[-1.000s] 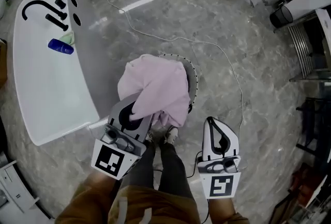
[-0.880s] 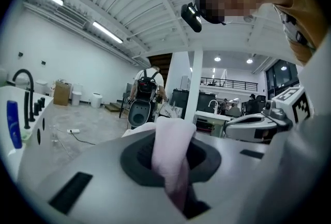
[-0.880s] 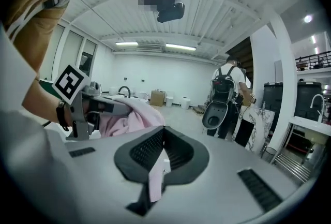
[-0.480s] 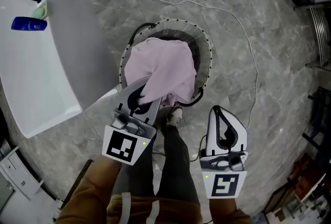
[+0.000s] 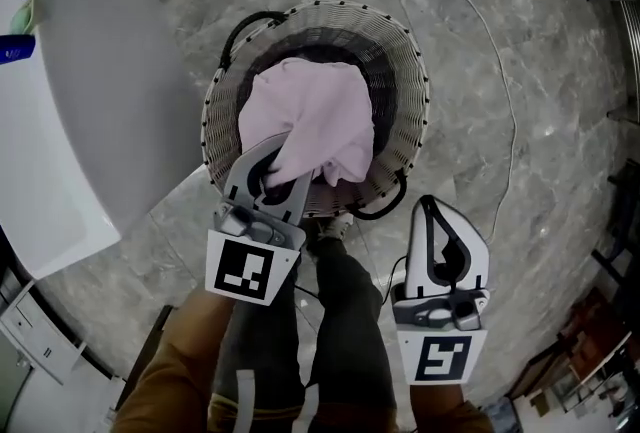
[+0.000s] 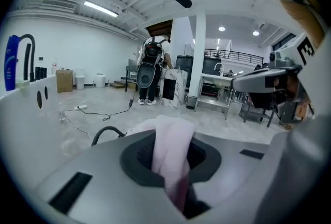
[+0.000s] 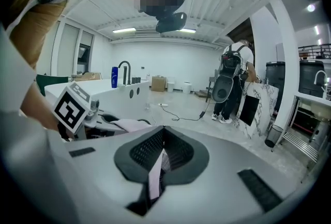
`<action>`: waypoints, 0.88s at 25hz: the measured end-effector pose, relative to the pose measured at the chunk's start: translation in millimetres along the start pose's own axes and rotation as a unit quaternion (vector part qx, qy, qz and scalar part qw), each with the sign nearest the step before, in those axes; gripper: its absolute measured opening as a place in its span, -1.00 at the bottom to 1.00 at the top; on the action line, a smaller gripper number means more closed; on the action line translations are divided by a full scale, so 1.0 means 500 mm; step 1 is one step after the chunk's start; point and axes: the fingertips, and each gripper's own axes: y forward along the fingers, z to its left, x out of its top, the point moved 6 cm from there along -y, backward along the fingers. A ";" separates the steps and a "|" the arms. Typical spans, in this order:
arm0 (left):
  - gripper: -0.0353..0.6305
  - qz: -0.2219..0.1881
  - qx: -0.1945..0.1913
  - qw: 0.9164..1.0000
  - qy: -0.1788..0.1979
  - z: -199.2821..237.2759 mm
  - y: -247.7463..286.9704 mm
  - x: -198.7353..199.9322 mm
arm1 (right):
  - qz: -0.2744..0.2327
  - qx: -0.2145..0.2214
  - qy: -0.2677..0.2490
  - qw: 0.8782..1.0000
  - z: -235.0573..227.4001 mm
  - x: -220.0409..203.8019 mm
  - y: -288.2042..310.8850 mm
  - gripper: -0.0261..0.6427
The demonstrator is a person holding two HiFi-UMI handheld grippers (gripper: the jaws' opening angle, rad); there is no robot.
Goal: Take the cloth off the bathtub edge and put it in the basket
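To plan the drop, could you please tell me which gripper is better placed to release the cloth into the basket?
Left. The left gripper is shut on the pink cloth, which hangs inside the basket rim. The right gripper is shut, holds none of the cloth and sits outside the rim.

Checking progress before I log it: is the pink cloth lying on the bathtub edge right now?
No, the pink cloth is clamped in the left gripper and hangs over the basket, clear of the bathtub.
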 end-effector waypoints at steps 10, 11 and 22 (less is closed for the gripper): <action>-0.75 0.056 0.018 0.998 0.015 0.056 0.069 -0.144 | 0.006 0.004 0.005 1.000 0.027 -0.110 0.077 -0.90; -0.75 0.058 0.019 0.998 0.012 0.062 0.073 -0.155 | 0.005 0.004 0.004 1.000 0.029 -0.116 0.084 -0.90; -0.72 0.085 0.031 0.996 -0.004 0.104 0.117 -0.234 | 0.009 0.007 0.005 1.000 0.041 -0.183 0.146 -0.90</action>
